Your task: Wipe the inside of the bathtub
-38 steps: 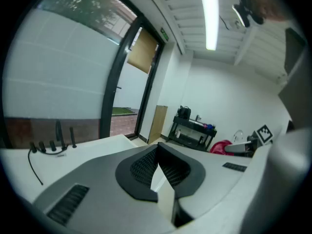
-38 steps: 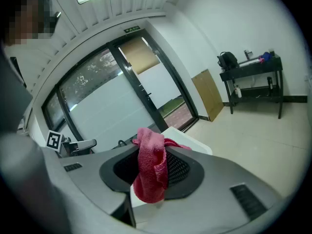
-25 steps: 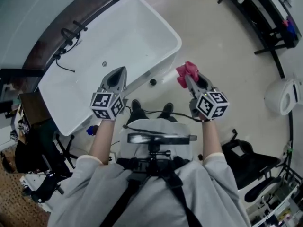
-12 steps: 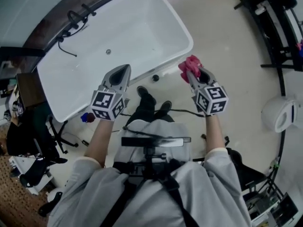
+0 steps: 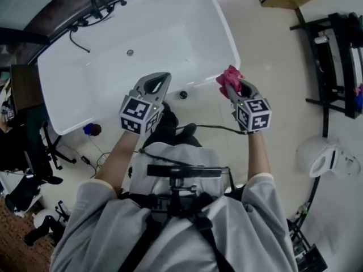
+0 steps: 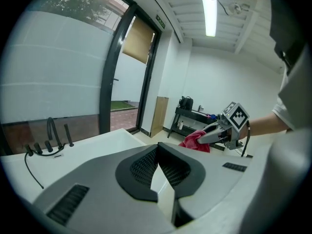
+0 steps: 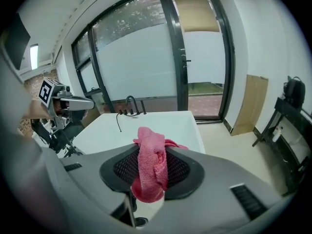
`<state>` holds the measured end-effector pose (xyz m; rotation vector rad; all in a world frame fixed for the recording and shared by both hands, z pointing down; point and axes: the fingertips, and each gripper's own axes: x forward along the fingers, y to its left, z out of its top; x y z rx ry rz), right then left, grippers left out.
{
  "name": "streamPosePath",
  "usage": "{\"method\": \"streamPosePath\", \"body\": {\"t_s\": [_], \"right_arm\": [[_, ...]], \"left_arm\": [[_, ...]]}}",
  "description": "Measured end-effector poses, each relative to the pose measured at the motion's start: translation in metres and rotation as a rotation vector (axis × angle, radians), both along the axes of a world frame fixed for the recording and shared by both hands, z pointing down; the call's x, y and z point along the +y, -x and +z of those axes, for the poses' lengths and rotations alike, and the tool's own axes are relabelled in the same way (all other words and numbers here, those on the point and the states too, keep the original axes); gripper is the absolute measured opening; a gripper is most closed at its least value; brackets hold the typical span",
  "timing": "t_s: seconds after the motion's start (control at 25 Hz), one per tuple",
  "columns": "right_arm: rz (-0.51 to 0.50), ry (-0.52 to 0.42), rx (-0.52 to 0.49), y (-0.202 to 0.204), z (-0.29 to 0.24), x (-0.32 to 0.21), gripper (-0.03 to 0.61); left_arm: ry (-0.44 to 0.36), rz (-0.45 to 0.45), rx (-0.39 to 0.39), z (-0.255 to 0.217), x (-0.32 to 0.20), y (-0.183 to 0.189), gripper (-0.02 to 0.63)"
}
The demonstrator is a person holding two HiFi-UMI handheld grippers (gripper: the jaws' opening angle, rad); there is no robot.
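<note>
White bathtub [image 5: 170,33], unwiped, just ahead of the person; right gripper [image 5: 229,88] clamped on a bunched pink towel [image 5: 229,74], poised at the near rim, presumably for wiping; left gripper [image 5: 161,79] jaws together, empty, idle alongside.

Cream floor [image 5: 272,55] beyond right hand-held gripper [image 5: 231,88]. Ahead of it, tall frosted window wall [image 7: 141,57] with black frames. To its right, brown cardboard panel [image 7: 249,104] leaning on white wall. Lit ceiling tube [image 6: 210,11] above left hand-held gripper [image 6: 157,149]. Black rack [image 6: 190,115] ahead of it. Reddish-brown band [image 6: 78,126] under glass to its left.
</note>
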<state>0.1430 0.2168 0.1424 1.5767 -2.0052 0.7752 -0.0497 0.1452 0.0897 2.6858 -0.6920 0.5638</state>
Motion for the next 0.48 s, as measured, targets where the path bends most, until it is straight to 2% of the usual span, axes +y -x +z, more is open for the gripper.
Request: {"method": "streamPosePath", "body": {"t_s": [0.24, 0.48], "right_arm": [[-0.101, 0.069, 0.106, 0.001, 0.019, -0.028, 0.124], [-0.184, 0.125, 0.09, -0.006, 0.046, -0.063, 0.124]], "left_arm": [[0.02, 0.013, 0.011, 0.015, -0.03, -0.01, 0.005], [0.036, -0.008, 0.003, 0.036, -0.052, -0.029, 0.005]]}}
